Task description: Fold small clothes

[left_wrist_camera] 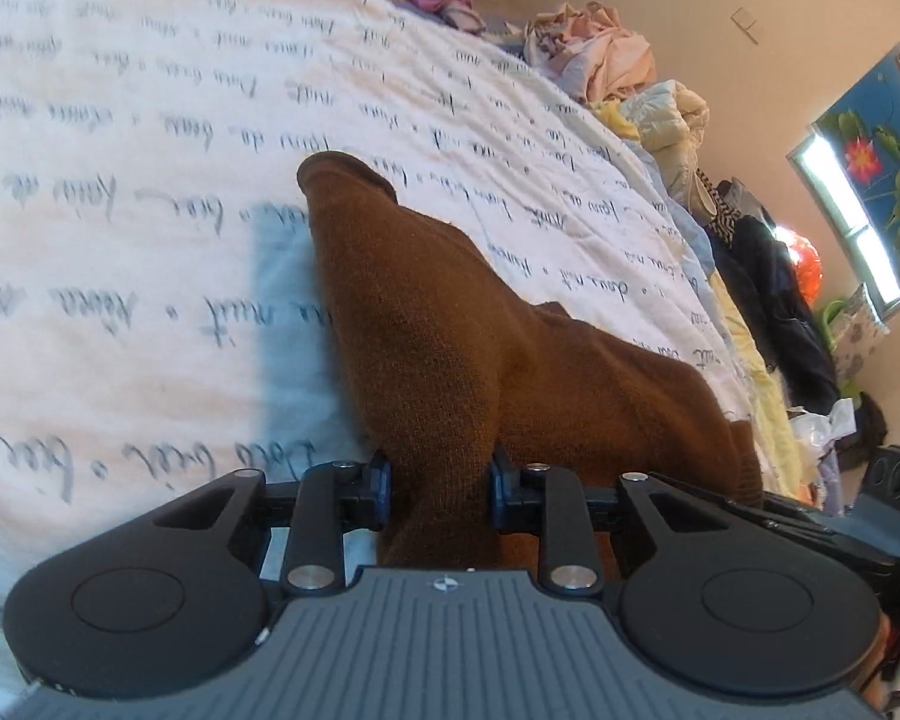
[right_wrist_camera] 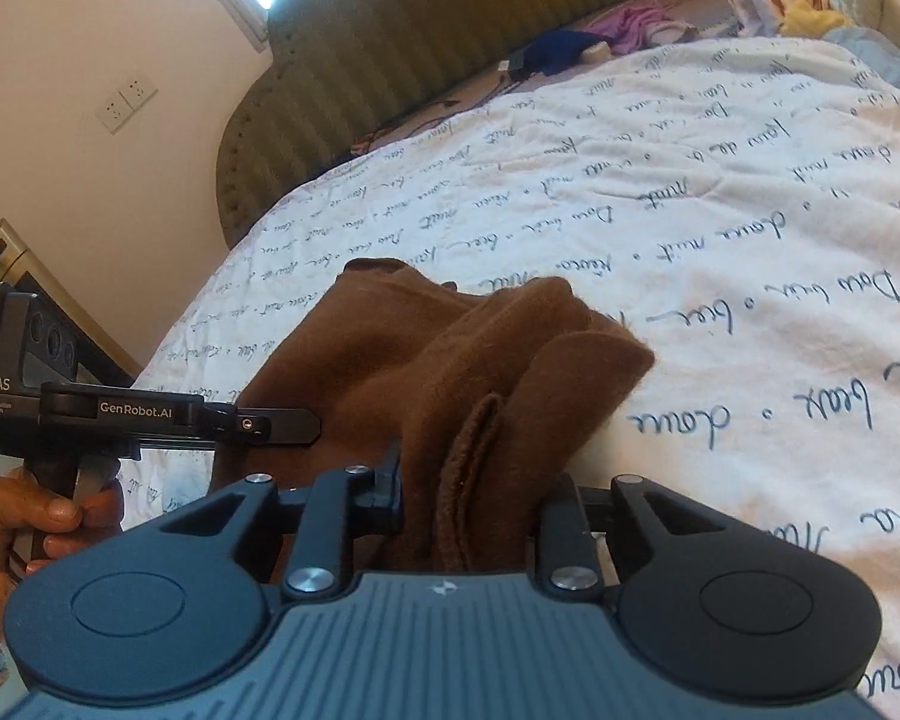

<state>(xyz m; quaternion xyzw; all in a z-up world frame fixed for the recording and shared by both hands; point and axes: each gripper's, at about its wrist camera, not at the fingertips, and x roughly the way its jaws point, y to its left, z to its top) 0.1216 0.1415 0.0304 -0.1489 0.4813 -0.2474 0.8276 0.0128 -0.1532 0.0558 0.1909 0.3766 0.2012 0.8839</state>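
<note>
Together, left tongs (left_wrist_camera: 440, 489) and right tongs (right_wrist_camera: 474, 501) pinch brown garment (left_wrist_camera: 450, 324) above bedspread (left_wrist_camera: 120, 300).

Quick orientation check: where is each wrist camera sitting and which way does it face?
Left wrist: behind the left claw, shut on the brown garment, facing across the script-print bedspread toward a clothes pile.
Right wrist: behind the right claw, facing the headboard; a hand shows.
Shared: garment, bedspread.
</note>
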